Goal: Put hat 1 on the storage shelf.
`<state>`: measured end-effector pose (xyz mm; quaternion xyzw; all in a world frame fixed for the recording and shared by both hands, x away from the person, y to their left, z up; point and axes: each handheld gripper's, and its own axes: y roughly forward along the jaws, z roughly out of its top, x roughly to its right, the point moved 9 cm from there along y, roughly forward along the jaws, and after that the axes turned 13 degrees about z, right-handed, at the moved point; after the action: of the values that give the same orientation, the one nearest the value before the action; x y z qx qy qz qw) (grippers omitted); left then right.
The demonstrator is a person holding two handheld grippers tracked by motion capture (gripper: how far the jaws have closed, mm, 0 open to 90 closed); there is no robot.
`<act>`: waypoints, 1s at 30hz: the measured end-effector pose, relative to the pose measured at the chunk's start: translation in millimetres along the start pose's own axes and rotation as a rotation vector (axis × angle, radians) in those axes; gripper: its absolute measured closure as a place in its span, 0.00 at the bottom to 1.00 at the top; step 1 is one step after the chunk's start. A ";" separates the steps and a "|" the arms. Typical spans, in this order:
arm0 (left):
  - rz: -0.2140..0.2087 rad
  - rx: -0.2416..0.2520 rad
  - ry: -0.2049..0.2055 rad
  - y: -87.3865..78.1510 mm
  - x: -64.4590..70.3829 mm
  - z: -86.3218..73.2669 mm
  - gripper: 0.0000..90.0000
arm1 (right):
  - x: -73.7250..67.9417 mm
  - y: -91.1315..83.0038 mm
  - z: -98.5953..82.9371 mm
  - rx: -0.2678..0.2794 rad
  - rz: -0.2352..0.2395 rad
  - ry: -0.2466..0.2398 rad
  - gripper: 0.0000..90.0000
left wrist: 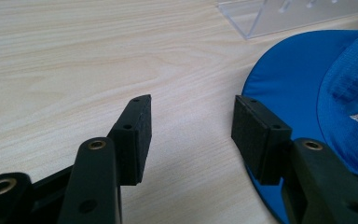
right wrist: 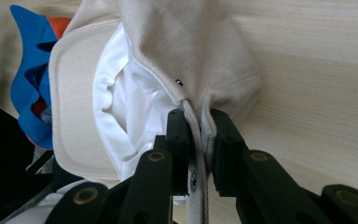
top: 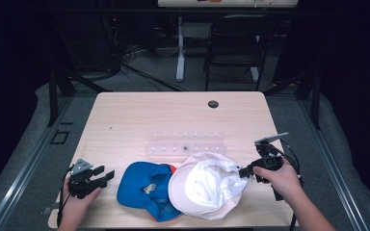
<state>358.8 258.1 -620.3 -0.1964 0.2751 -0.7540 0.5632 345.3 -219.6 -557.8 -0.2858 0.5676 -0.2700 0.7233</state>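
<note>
A white cap [top: 207,185] lies upside down near the table's front edge, its rim overlapping a blue cap [top: 144,187] to its left. My right gripper [top: 244,172] is shut on the white cap's edge [right wrist: 198,135], with cream fabric and a seam pinched between its pads. My left gripper [top: 103,175] stands open just left of the blue cap [left wrist: 303,88], low over the wood, with nothing between its pads [left wrist: 256,133]. An orange patch [right wrist: 58,23] shows on the blue cap's far side.
A clear plastic rack [top: 185,143] lies on the table [top: 139,113] behind the caps. A small dark round grommet [top: 213,104] sits near the far edge. A black chair [top: 236,43] and cables stand beyond the table.
</note>
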 end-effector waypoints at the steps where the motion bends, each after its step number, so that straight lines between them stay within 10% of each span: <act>1: 0.000 0.000 0.000 0.0 0.0 0.0 0.54 | 0.0 0.0 0.0 0.000 0.000 0.000 0.89; 18: -0.001 0.000 0.000 -0.2 0.0 0.1 0.54 | -45.9 -10.2 9.0 0.007 0.039 0.027 0.90; 30: -0.004 0.003 0.000 -0.7 0.2 0.5 0.54 | -79.2 -15.0 12.8 -0.041 0.166 0.043 0.91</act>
<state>358.5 257.9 -619.5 -0.1962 0.2736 -0.7554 0.5622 340.2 -172.0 -491.7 -0.2464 0.6101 -0.2036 0.7250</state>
